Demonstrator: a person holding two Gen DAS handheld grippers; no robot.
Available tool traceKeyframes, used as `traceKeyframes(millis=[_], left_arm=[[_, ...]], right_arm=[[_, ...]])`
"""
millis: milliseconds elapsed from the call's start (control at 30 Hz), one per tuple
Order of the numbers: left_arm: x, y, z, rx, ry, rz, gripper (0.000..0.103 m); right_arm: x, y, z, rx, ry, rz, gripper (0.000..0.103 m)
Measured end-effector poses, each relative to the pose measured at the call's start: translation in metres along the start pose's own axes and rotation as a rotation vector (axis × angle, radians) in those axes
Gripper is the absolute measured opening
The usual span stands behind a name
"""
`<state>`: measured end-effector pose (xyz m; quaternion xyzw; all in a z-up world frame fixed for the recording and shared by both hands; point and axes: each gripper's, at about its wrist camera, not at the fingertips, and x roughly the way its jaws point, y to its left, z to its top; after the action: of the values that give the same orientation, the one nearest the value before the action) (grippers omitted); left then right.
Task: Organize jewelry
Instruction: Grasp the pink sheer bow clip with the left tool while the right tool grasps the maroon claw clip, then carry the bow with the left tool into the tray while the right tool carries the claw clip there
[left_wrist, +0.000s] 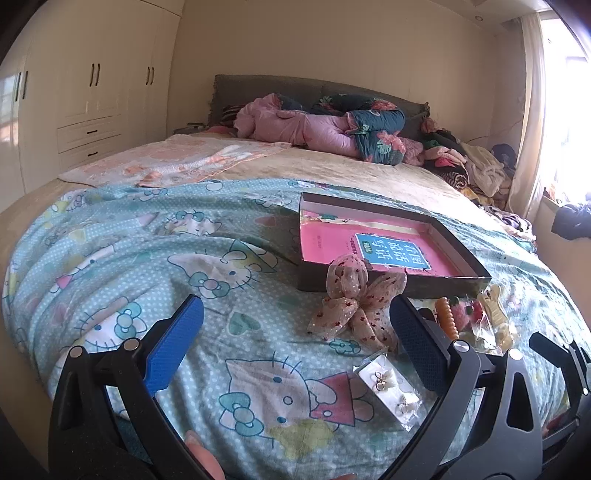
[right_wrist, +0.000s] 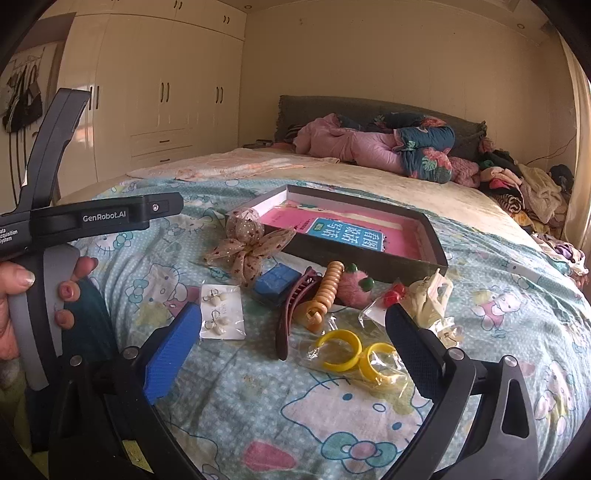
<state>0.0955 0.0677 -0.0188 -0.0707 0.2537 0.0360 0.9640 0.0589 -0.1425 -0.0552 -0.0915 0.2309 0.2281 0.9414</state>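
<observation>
Jewelry lies scattered on a bed (right_wrist: 221, 413) under a cartoon-cat sheet, near its foot edge; a shallow dark box (right_wrist: 369, 258) with a pink book (right_wrist: 347, 230) inside sits further up the bed, toward the headboard; a sheer spotted hair bow (right_wrist: 245, 251) touches the box's near corner; a card of pearl earrings (right_wrist: 221, 312) lies just beside the bow on the foot side; a blue block (right_wrist: 277, 282), a maroon hair claw (right_wrist: 291, 314), an orange spiral tie (right_wrist: 325, 291) and a pink fluffy piece (right_wrist: 352, 284) crowd together along the box's near wall; two yellow rings in a clear bag (right_wrist: 354, 356) lie closer to the foot edge; a cream clip (right_wrist: 430, 295) sits off the box's right corner; the right gripper (right_wrist: 291, 354) hovers with its jaws spread wide and empty above the rings and claw; the left gripper (left_wrist: 295, 350) is likewise wide open, holding nothing, over the earring card and bow; a hand (right_wrist: 22, 295) grips the left gripper's handle.
</observation>
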Motion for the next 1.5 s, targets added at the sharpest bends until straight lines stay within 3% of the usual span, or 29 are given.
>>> traceKeyframes(millis=[533,733,1000,1200,1300,1367,1433,1500], left_arm=[[0.061,-0.014,0.012,0.038,0.137,-0.085,0.092],[0.079,-0.019,0.012,0.048,0.180,-0.094,0.092],[0.098,-0.023,0.011,0.057,0.227,-0.124,0.090],[0.109,-0.024,0.009,0.050,0.253,-0.149,0.067],[0.113,-0.026,0.007,0.061,0.269,-0.177,0.044],[0.113,-0.029,0.006,0.071,0.274,-0.197,0.024],[0.110,-0.032,0.005,0.091,0.260,-0.197,0.014],[0.103,-0.032,0.006,0.098,0.236,-0.219,0.012]], right_arm=[[0.057,-0.001,-0.007,0.036,0.181,0.043,0.036],[0.070,-0.002,-0.010,0.042,0.207,0.062,0.021],[0.077,-0.002,-0.009,0.037,0.214,0.070,0.010],[0.071,-0.001,-0.007,0.027,0.185,0.082,0.008],[0.066,-0.004,-0.006,0.036,0.173,0.083,0.008],[0.063,-0.006,-0.005,0.044,0.166,0.088,0.008],[0.061,-0.008,-0.003,0.051,0.163,0.092,0.008],[0.058,-0.009,-0.001,0.060,0.156,0.097,0.008]])
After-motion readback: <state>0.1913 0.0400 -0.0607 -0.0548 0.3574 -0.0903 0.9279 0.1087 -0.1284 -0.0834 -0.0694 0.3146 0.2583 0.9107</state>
